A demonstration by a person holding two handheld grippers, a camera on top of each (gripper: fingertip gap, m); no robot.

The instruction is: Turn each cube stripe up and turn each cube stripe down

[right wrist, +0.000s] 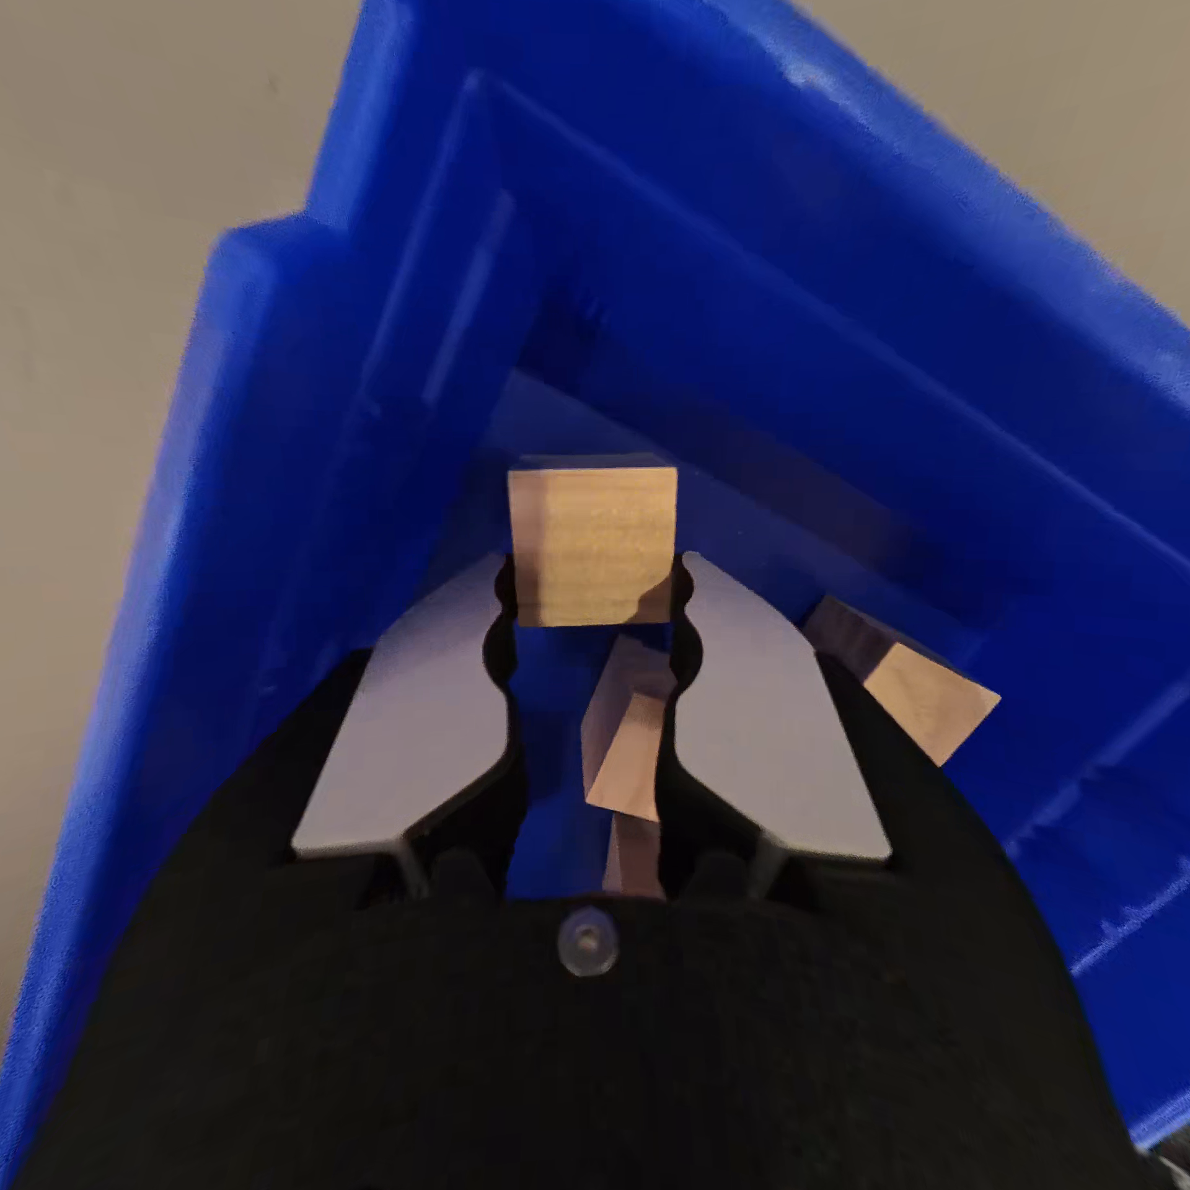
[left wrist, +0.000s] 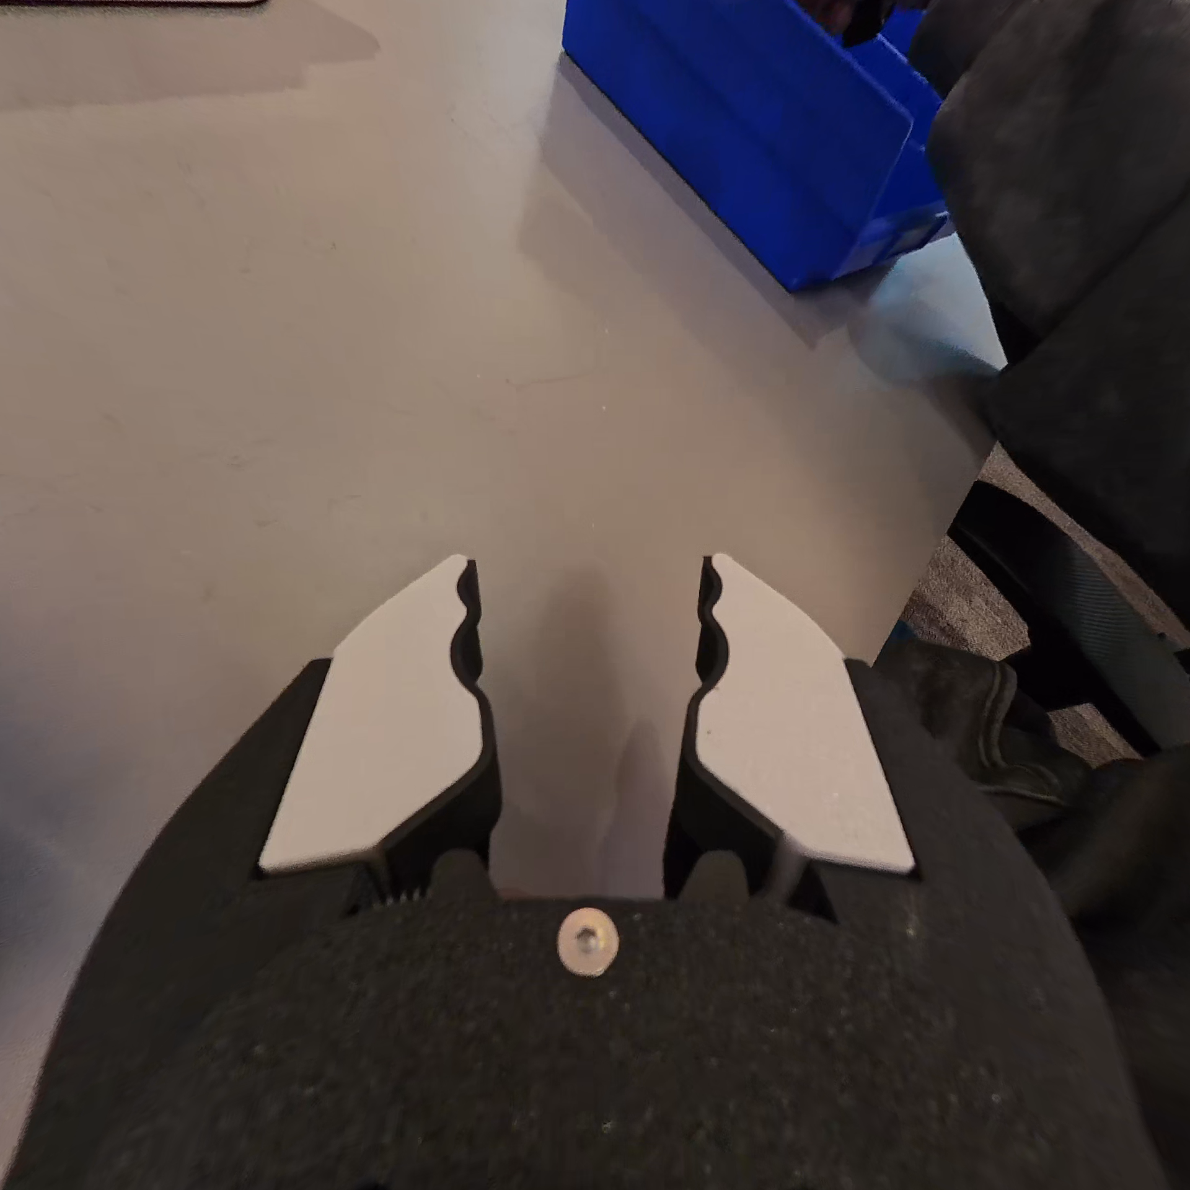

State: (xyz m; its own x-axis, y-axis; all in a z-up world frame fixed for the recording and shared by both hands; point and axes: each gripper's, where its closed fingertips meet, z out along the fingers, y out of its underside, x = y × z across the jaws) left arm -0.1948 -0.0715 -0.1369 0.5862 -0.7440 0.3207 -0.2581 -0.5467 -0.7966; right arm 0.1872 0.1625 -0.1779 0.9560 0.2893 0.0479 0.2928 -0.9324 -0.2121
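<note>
black gripper housing fills the bottom of both views. on our right gripper point(right wrist: 592, 579) the two fingertips clamp a plain wooden cube point(right wrist: 592, 544) by its lower side faces, so we are holding it lifted over the inside of the blue bin point(right wrist: 837, 335). we judge the pinch sits low on the cube so that most of its body stands clear for turning. its faces sit square to the fingers, one flat face toward the camera, edges running toward 12 and 3 o'clock; being a cube it has no long axis, and no stripe shows on the faces we can see, so we cannot tell which way the stripe points.

between the fingers, toward 6 o'clock of the held cube, a second cube point(right wrist: 621, 734) lies tilted on the bin floor. a third cube point(right wrist: 914, 689) lies at about 4 o'clock, partly hidden behind the right finger, one face darker.

our left gripper point(left wrist: 589, 566) hangs with its jaws apart and nothing between them, over the bare grey table point(left wrist: 257, 386), probably waiting its turn. from there the bin sits at 1 o'clock, and a black chair point(left wrist: 1082, 257) stands at 3 o'clock off the table edge.
</note>
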